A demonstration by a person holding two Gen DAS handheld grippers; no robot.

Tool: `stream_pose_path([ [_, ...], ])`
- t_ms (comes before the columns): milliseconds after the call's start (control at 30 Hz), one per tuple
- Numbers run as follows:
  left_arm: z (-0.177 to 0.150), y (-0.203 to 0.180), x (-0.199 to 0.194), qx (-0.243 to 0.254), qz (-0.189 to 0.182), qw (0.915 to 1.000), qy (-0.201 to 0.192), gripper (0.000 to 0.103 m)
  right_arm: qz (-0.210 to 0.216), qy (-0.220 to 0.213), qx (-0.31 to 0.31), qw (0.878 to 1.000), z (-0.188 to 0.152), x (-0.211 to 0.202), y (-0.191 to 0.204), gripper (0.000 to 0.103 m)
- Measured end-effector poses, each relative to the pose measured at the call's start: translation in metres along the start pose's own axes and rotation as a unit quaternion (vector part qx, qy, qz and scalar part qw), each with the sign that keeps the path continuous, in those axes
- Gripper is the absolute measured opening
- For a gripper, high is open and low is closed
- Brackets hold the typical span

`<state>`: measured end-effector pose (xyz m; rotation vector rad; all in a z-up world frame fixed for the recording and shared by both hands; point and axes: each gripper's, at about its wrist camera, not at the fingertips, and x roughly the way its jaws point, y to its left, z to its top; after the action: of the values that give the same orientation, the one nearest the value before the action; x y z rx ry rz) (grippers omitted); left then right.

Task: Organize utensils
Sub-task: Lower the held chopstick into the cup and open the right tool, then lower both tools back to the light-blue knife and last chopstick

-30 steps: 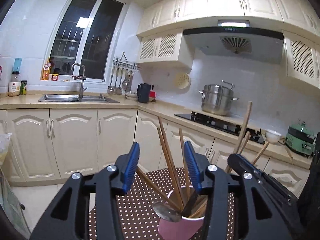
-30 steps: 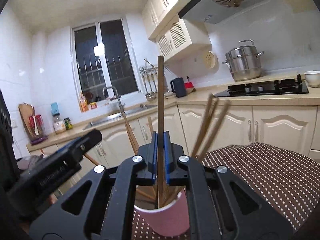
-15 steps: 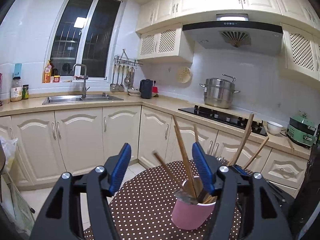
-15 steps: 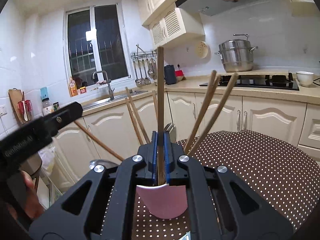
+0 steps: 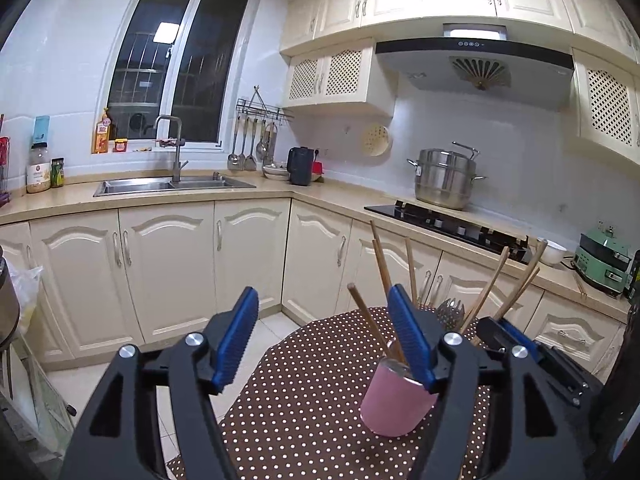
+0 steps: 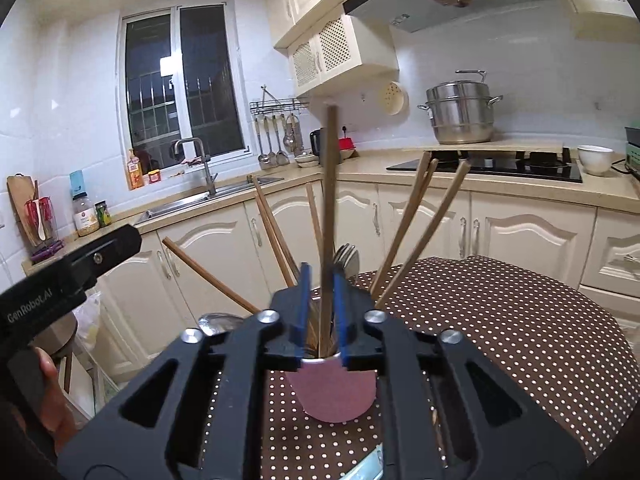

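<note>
Both hand-held grippers hover over the pink cup [image 6: 332, 394] on the dotted tablecloth [image 6: 500, 320] of my kitchen table. Seen from its own camera, my right gripper [image 6: 320, 276] has its blue pads a little apart and opening, with one dark, upright chopstick [image 6: 330, 200] standing between them; the stick looks blurred, with a gap showing on either side of it, and its lower end goes down into the cup. My left gripper [image 5: 322, 306] is spread wide and opening too, nothing between its fingers; in its view the cup [image 5: 398, 404] sits just behind the right-hand finger [image 5: 408, 340], which hides part of the rim.

Fanning out of the cup are more wooden chopsticks [image 6: 420, 236], some leaning left, some right, along with a metal fork [image 6: 347, 258] whose tines rise behind my right gripper. A spoon bowl [image 6: 218, 322] shows just left of the cup; whether it rests in the cup I cannot tell. At the left edge of the right-hand view, my left hand [image 6: 52, 396] grips the black body of the other tool.

Beyond the table run cream cabinets [image 5: 160, 272], a steel sink [image 5: 172, 186] under the dark window, and a stockpot [image 5: 444, 180] by the black hob.
</note>
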<state>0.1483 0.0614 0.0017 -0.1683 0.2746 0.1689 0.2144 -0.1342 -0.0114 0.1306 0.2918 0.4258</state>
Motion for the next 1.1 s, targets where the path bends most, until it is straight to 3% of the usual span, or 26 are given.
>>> stream_pose_path([
  [67,0.0,0.0,-0.003,0.001,-0.003,1.0,0.004,0.067,-0.001,-0.002,0.004,1.0,0.0,-0.006,0.0,0.028],
  [133,-0.002,0.0,-0.006,0.002,-0.005,1.0,0.007,0.067,-0.004,-0.005,0.008,1.0,0.001,-0.013,0.001,0.045],
  [800,-0.02,-0.032,-0.041,0.052,-0.042,0.9973,0.031,0.072,-0.035,-0.019,0.014,0.999,-0.006,-0.083,0.003,0.053],
  [1100,-0.038,-0.052,-0.039,0.087,-0.067,0.9914,0.071,0.074,-0.053,0.002,0.028,0.998,-0.021,-0.096,-0.004,0.057],
])
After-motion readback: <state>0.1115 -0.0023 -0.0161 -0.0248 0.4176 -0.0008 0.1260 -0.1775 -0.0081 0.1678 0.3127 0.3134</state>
